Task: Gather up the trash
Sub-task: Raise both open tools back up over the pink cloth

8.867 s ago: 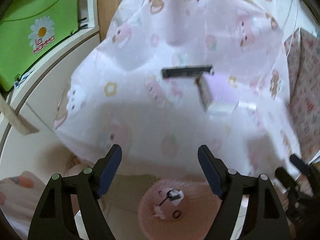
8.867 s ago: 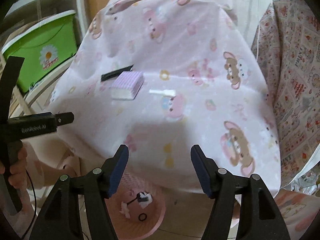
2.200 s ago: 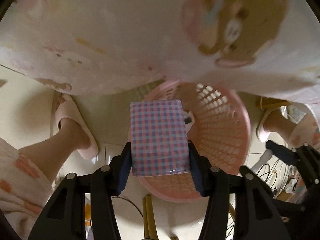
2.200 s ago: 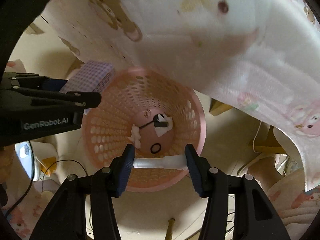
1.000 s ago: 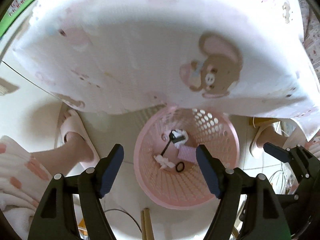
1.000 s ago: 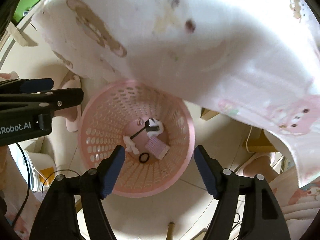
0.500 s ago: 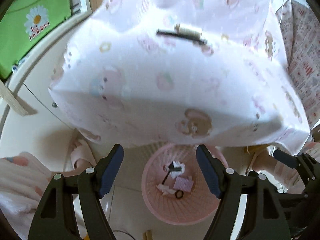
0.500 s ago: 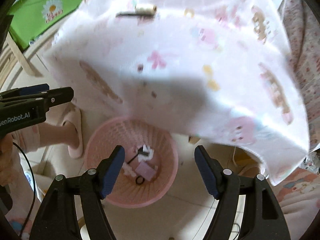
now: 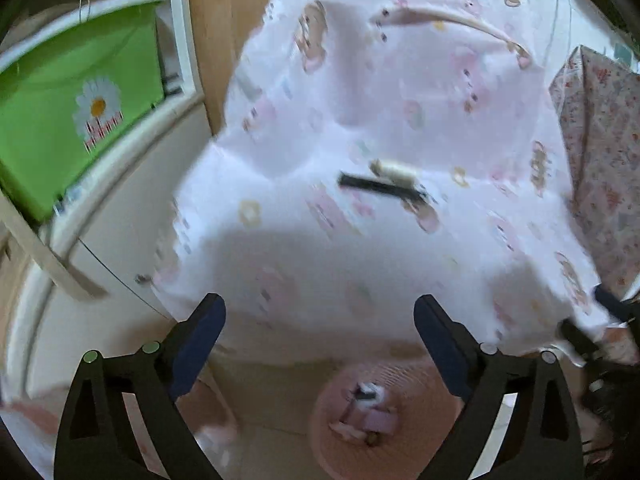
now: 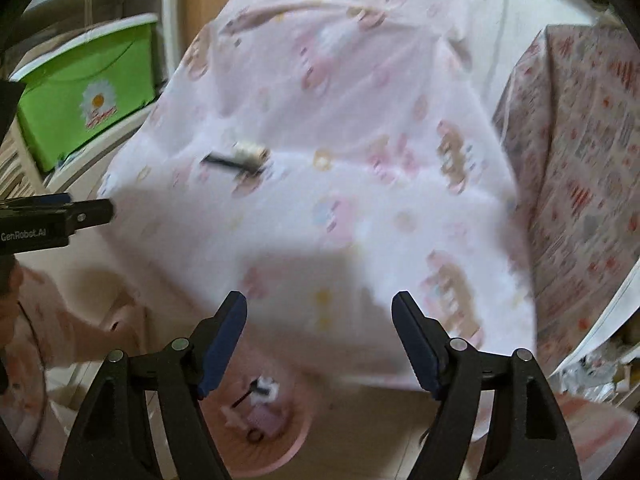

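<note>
left tool (image 9: pixel 319 322): wide, empty, jaws just opened further | right tool (image 10: pixel 319 322): open, empty, widening | trash: stick (image 9: pixel 380 189) + roll (image 9: pixel 394 171) on table (image 9: pixel 320 260) | bin (image 9: pixel 394 416) on floor below

Cartoon-print cloth (image 9: pixel 360 80) over furniture; green bin (image 9: pixel 72 96) on what looks like white shelving.

Green storage box (image 9: pixel 76 120) with daisy print on white shelf (image 9: pixel 132 140), left. Patterned cloth (image 10: pixel 580 168) draped at right. Wooden panel (image 9: pixel 216 32) behind.
</note>
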A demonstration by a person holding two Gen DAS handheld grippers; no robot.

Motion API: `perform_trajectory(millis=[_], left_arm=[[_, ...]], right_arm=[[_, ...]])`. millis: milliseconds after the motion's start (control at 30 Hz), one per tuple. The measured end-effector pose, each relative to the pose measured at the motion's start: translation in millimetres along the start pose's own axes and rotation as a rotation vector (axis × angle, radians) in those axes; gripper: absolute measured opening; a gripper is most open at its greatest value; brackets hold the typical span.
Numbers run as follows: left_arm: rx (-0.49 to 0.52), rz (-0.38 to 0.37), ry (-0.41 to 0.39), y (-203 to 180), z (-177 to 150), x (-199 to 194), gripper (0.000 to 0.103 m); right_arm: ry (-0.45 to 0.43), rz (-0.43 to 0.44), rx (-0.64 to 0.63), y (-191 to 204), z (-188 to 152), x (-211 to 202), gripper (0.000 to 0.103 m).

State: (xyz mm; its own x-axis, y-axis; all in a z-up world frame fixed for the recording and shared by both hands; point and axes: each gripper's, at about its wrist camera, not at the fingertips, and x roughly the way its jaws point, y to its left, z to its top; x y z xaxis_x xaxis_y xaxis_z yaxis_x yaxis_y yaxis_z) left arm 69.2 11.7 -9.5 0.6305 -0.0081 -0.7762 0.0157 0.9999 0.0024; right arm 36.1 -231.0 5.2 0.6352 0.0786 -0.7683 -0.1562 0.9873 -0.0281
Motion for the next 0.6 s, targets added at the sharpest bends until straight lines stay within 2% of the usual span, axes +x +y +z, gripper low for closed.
perform_trajectory(millis=[67,200,367,500,600], left_arm=[[-0.004,0.033,-0.003,6.2,13.3,5.2,0.097],[-0.016,-0.011,0.001,14.0,37.4,13.3,0.097],[0.015,-0.064,0.006,2.4,55.6,28.3,0.097],[0.031,-0.086,-0.003,-7.5,51.5,40.8,0.097],[0.016,-0.109,0.023,-9.1,40.4,54.4,0.097]], right_arm=[[-0.012,-0.002,0.019,-9.6,8.9,-0.5,0.077],[-0.039,-0.016,0.036,-23.7,26.5,1.2,0.078],[-0.059,-0.048,0.018,-30.1,40.1,8.7,0.079],[-0.052,-0.061,0.019,-33.8,42.2,20.3,0.079],[-0.030,-0.061,0.043,-39.0,37.2,31.1,0.079]])
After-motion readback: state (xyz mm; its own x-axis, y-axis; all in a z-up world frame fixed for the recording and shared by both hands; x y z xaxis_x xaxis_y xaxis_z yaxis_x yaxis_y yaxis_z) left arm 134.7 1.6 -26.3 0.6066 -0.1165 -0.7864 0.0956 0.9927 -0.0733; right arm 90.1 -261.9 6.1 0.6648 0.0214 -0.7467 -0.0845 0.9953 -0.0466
